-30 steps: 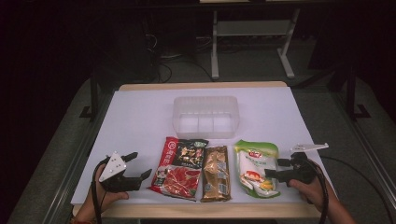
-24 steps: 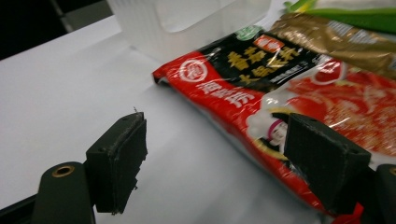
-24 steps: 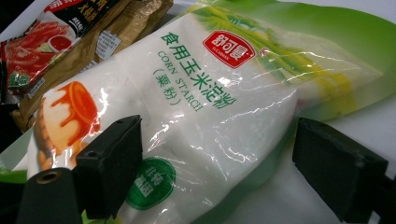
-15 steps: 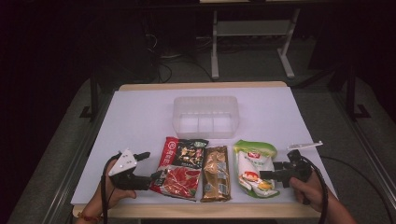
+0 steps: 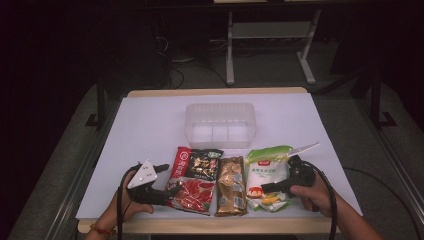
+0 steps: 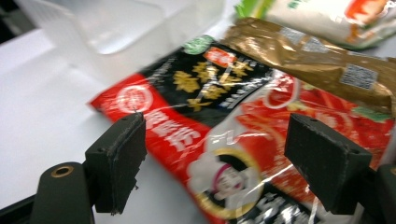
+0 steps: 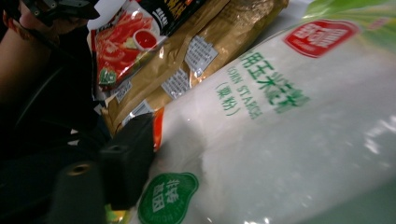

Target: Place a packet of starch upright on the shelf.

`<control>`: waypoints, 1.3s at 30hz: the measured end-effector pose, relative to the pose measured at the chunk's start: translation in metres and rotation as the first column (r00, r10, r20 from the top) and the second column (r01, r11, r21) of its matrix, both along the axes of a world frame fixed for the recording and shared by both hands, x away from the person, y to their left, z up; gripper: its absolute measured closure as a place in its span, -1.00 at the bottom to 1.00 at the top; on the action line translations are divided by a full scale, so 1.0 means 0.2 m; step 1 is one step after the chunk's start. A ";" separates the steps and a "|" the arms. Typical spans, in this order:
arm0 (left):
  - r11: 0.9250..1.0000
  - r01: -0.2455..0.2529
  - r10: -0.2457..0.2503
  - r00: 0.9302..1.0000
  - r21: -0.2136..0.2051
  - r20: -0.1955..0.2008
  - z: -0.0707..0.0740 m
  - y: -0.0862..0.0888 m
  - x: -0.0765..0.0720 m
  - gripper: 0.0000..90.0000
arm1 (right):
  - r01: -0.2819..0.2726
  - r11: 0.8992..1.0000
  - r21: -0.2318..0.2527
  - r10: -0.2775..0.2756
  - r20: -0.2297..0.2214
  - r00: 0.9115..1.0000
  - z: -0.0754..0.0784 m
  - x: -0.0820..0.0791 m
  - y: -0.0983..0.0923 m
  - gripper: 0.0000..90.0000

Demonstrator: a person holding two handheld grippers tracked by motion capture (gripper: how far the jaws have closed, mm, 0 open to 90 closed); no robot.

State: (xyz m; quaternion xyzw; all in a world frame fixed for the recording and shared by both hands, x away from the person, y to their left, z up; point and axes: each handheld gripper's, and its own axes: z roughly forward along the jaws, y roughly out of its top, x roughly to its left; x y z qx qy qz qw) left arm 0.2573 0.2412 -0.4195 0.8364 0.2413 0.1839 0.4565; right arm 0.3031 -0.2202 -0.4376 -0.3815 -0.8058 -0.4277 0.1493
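Three snack packets lie side by side near the table's front edge. My left gripper (image 5: 167, 189) (image 6: 219, 163) is open at the left edge of the red packet (image 5: 194, 181) (image 6: 243, 135), which lies between its pads without touching them. My right gripper (image 5: 270, 187) (image 7: 219, 158) has just been closing on the lower right part of the white-and-green corn starch bag (image 5: 265, 172) (image 7: 289, 126). One pad (image 7: 133, 154) dents the bag, and the bag hides the other jaw. A gold-brown packet (image 5: 231, 186) (image 7: 187, 60) lies between the two.
A clear plastic container (image 5: 220, 125) (image 6: 116, 32) stands behind the packets at mid-table. The white table sheet (image 5: 150, 125) ends just in front of the packets. A white strip (image 5: 305, 148) lies right of the bag. A hand holds each gripper at the front edge.
My right gripper has moved left onto the white-and-green bag. My left gripper has moved right, up to the red packet.
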 end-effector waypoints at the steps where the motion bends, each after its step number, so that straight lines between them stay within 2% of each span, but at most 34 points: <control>1: 1.000 -0.013 0.013 1.000 -0.008 0.006 0.00 0.02 0.00 -0.54 | 0.004 1.000 0.009 -0.004 0.005 1.000 -0.01 0.01 0.00 -0.29; 2: 0.999 -0.025 0.025 1.000 -0.023 0.005 0.00 0.04 0.00 -0.54 | 0.004 1.000 0.009 -0.004 0.005 1.000 -0.01 0.01 0.00 -0.29; 4: 0.998 -0.045 0.045 0.999 -0.042 -0.001 0.00 0.08 0.01 -0.54 | 0.017 0.999 0.029 -0.017 -0.002 1.000 -0.01 0.01 0.00 -0.10; 5: 0.997 -0.056 0.056 0.998 -0.052 -0.004 0.00 0.09 0.01 -0.54 | 0.020 0.999 0.041 -0.020 0.005 1.000 -0.02 0.01 0.00 -0.02; 6: 0.997 -0.060 0.059 0.998 -0.058 -0.006 -0.01 0.10 0.01 -0.54 | 0.028 0.998 0.053 -0.030 0.030 0.999 -0.02 0.00 0.00 0.19; 7: 0.996 -0.063 0.063 0.998 -0.056 -0.006 -0.01 0.11 0.01 -0.54 | 0.028 0.998 0.053 -0.030 0.030 0.999 -0.02 0.00 0.00 0.19; 10: 0.995 -0.079 0.078 0.997 -0.056 -0.011 -0.03 0.13 0.01 -0.54 | 0.038 0.999 0.038 -0.040 0.071 0.997 0.00 -0.02 0.00 0.42; 13: 0.994 -0.094 0.094 0.996 -0.054 -0.013 -0.04 0.15 0.02 -0.54 | 0.036 0.999 0.033 -0.039 0.094 0.995 0.01 -0.03 0.00 0.50; 14: 0.992 -0.111 0.110 0.994 -0.057 -0.018 -0.05 0.16 0.02 -0.54 | 0.033 0.999 0.024 -0.036 0.125 0.992 0.03 -0.04 0.00 0.56; 17: 0.991 -0.127 0.127 0.992 -0.051 -0.014 -0.05 0.18 0.02 -0.54 | 0.032 0.999 0.016 -0.034 0.144 0.989 0.04 -0.06 0.00 0.60; 18: 0.989 -0.136 0.135 0.991 -0.059 -0.012 -0.05 0.19 0.01 -0.54 | 0.029 1.000 0.006 -0.030 0.179 0.983 0.06 -0.07 0.00 0.63; 19: 0.987 -0.143 0.142 0.990 -0.078 -0.017 -0.05 0.20 0.01 -0.54 | 0.029 1.000 0.006 -0.030 0.179 0.983 0.06 -0.07 0.00 0.63; 21: 0.982 -0.161 0.160 0.987 -0.102 -0.019 -0.05 0.21 0.01 -0.54 | 0.032 0.999 -0.004 -0.030 0.225 0.974 0.09 -0.10 -0.01 0.68; 22: 0.980 -0.170 0.170 0.985 -0.098 -0.016 -0.05 0.22 0.01 -0.54 | 0.032 0.999 -0.004 -0.030 0.225 0.974 0.09 -0.10 -0.01 0.68; 23: 0.979 -0.183 0.182 0.983 -0.092 -0.012 -0.05 0.23 0.01 -0.54 | 0.041 0.999 -0.007 -0.037 0.257 0.966 0.11 -0.11 -0.03 0.69; 24: 0.979 -0.183 0.182 0.983 -0.092 -0.012 -0.05 0.23 0.01 -0.54 | 0.041 0.999 -0.011 -0.037 0.271 0.962 0.12 -0.12 -0.04 0.70; 25: 0.979 -0.187 0.187 0.982 -0.082 -0.007 -0.05 0.23 0.01 -0.54 | 0.041 0.999 -0.011 -0.037 0.271 0.962 0.12 -0.12 -0.04 0.70; 28: 0.977 -0.205 0.207 0.978 -0.060 0.013 -0.05 0.23 0.01 -0.54 | 0.063 0.998 -0.017 -0.055 0.310 0.949 0.14 -0.14 -0.06 0.72; 29: 0.975 -0.214 0.216 0.976 -0.056 0.016 -0.05 0.24 0.01 -0.54 | 0.079 0.997 -0.018 -0.068 0.338 0.939 0.15 -0.14 -0.07 0.73; 30: 0.973 -0.227 0.228 0.973 -0.042 0.028 -0.06 0.24 0.01 -0.54 | 0.088 0.996 -0.026 -0.073 0.353 0.933 0.16 -0.15 -0.07 0.74; 31: 0.973 -0.227 0.228 0.973 -0.042 0.028 -0.06 0.24 0.01 -0.54 | 0.088 0.996 -0.026 -0.073 0.353 0.933 0.16 -0.15 -0.07 0.74; 32: 0.969 -0.245 0.245 0.968 -0.011 0.058 -0.06 0.25 0.01 -0.54 | 0.104 0.994 -0.033 -0.084 0.378 0.922 0.17 -0.15 -0.08 0.74; 33: 0.969 -0.245 0.245 0.968 -0.011 0.058 -0.06 0.25 0.01 -0.54 | 0.104 0.994 -0.033 -0.084 0.378 0.922 0.17 -0.15 -0.08 0.74; 34: 0.968 -0.252 0.251 0.966 -0.004 0.062 -0.07 0.26 0.01 -0.54 | 0.111 0.993 -0.040 -0.086 0.399 0.913 0.17 -0.16 -0.08 0.75; 35: 0.967 -0.256 0.256 0.965 -0.007 0.055 -0.07 0.27 0.02 -0.54 | 0.111 0.993 -0.040 -0.086 0.399 0.913 0.17 -0.16 -0.08 0.75; 36: 0.965 -0.262 0.262 0.963 -0.004 0.055 -0.08 0.28 0.03 -0.54 | 0.120 0.992 -0.048 -0.088 0.422 0.902 0.18 -0.16 -0.07 0.75; 37: 0.960 -0.280 0.279 0.958 0.012 0.061 -0.09 0.31 0.03 -0.54 | 0.123 0.991 -0.057 -0.086 0.438 0.895 0.18 -0.17 -0.07 0.75; 38: 0.960 -0.280 0.279 0.958 0.012 0.061 -0.09 0.31 0.03 -0.54 | 0.123 0.991 -0.057 -0.086 0.438 0.895 0.18 -0.17 -0.07 0.75; 39: 0.955 -0.296 0.296 0.954 -0.002 0.046 -0.10 0.33 0.04 -0.54 | 0.136 0.989 -0.059 -0.094 0.459 0.884 0.19 -0.17 -0.06 0.76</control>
